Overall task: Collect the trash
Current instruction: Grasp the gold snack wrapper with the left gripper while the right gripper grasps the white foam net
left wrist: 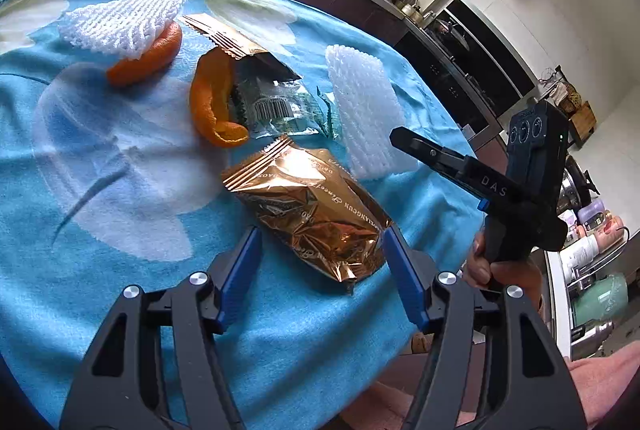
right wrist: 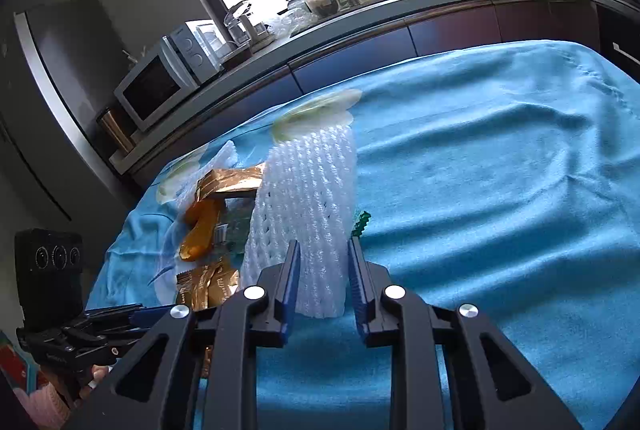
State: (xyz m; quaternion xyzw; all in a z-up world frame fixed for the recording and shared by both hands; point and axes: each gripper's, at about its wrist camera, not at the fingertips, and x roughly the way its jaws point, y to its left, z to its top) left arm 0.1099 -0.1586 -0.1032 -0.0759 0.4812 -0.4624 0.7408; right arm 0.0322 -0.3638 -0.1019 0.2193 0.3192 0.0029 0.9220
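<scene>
Low in the right wrist view, the right tool (right wrist: 322, 266) squeezes the soft, light foam net (right wrist: 308, 197) by its near end. Left tool (left wrist: 320, 262) is open around the crinkly, slippery gold wrapper (left wrist: 308, 205), mid-frame on the blue desk (left wrist: 120, 157).

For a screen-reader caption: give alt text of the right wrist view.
The right tool is closed on the near end of a white foam mesh sleeve lying on a blue cloth. Left of it lie gold foil wrappers and orange peel.

left hand-held gripper (left wrist: 320, 242) spread, right hand-held gripper (right wrist: 322, 250) narrowed
</scene>
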